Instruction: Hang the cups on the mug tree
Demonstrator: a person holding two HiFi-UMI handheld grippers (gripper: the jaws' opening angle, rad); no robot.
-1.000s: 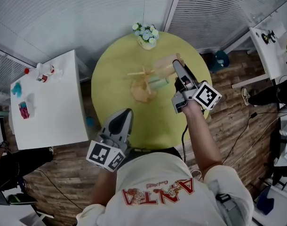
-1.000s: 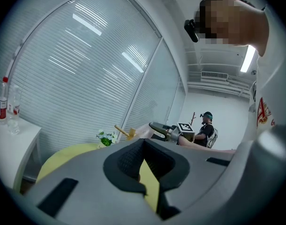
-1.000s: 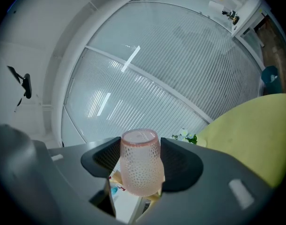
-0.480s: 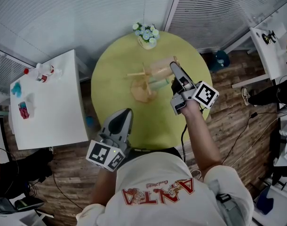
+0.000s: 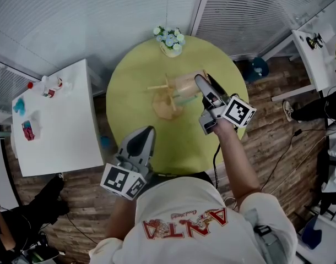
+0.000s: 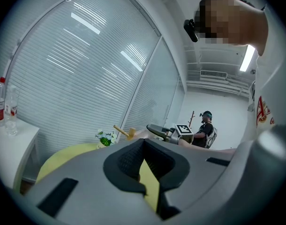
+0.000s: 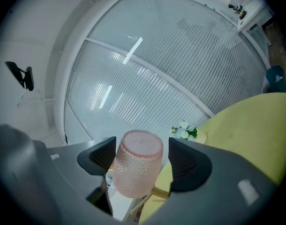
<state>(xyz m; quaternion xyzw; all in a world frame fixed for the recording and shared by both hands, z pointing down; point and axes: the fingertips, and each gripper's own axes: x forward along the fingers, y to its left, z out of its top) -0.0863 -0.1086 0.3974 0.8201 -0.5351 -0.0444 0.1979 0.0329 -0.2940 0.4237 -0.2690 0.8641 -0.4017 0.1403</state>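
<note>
Off the near edge of the tabletop (image 5: 129, 87): left gripper (image 5: 148, 131), jaws closed together, nothing between.
Tabletop centre: wooden mug tree (image 5: 167, 98), pegs spread.
Far edge: flower pot (image 5: 171, 42).
Pink cup (image 7: 137, 163): dimpled, tilted, at the tree's right side, between the right jaws, above a wooden peg.
Right gripper (image 5: 201, 81): reaching in from the right edge; jaws just opened wide, gap beside one pad, no squeeze on the cup.

Flower pot (image 5: 171, 42) at round yellow table's (image 5: 136, 73) far edge, white side table (image 5: 60, 131) with bottles (image 5: 51, 86)
</note>
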